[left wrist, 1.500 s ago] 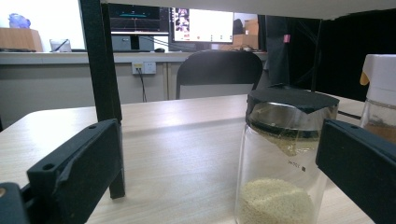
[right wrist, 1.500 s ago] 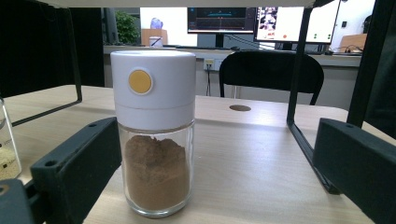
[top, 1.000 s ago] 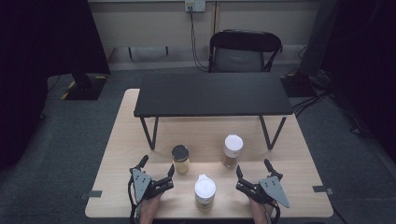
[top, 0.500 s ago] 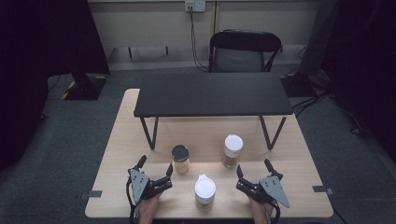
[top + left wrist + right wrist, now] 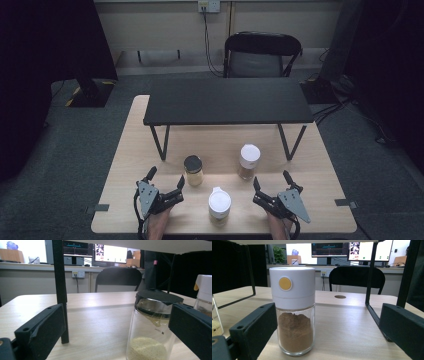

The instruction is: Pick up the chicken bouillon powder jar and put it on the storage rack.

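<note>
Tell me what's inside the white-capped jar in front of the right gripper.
The white-capped jar holds brown powder, filling roughly the lower half of the glass. A yellow button sits on its cap. Whatever lies inside the opaque cap is hidden.

A black raised shelf [image 5: 227, 101] stood across the upper centre of the wooden desk [image 5: 125, 165]. A black folding chair [image 5: 262, 54] sat behind it; a wall socket [image 5: 209, 6] showed at top centre.

Dim, dark-edged high view with a soft glare patch on the table [image 5: 225, 176]; near tongs blurred.
</note>
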Tool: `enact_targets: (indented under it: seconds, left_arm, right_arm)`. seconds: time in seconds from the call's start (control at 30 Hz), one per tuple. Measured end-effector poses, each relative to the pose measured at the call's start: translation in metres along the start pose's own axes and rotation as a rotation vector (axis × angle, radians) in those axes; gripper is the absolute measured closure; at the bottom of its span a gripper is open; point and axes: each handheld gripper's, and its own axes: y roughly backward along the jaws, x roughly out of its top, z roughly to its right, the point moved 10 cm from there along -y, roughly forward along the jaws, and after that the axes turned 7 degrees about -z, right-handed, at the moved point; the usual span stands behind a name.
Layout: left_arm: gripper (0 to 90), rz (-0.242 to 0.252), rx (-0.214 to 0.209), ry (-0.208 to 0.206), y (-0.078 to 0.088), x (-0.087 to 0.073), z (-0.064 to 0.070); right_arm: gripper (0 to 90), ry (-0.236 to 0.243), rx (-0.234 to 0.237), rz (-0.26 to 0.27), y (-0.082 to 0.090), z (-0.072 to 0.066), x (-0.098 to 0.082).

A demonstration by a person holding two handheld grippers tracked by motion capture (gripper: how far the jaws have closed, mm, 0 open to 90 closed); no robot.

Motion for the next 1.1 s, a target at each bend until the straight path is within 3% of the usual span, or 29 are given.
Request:
enact_targets:
  seconds: [0.5, 0.77, 1.1]
  left_arm:
    - [0.1, 0.026, -0.042, -0.020, 0.008, 0.023, 0.015]
    - [0.3, 0.024, -0.063, -0.007, 0.010, 0.033, 0.019]
    - [0.3, 0.019, -0.089, -0.037, -0.002, 0.043, 0.031]
  right_arm:
    - [0.9, -0.001, 0.000, 0.000, 0.000, 0.000, 0.000]
    - [0.9, -0.003, 0.003, -0.001, 0.000, 0.000, 0.000]
    - [0.7, -0.007, 0.008, 0.000, 0.000, 0.000, 0.000]
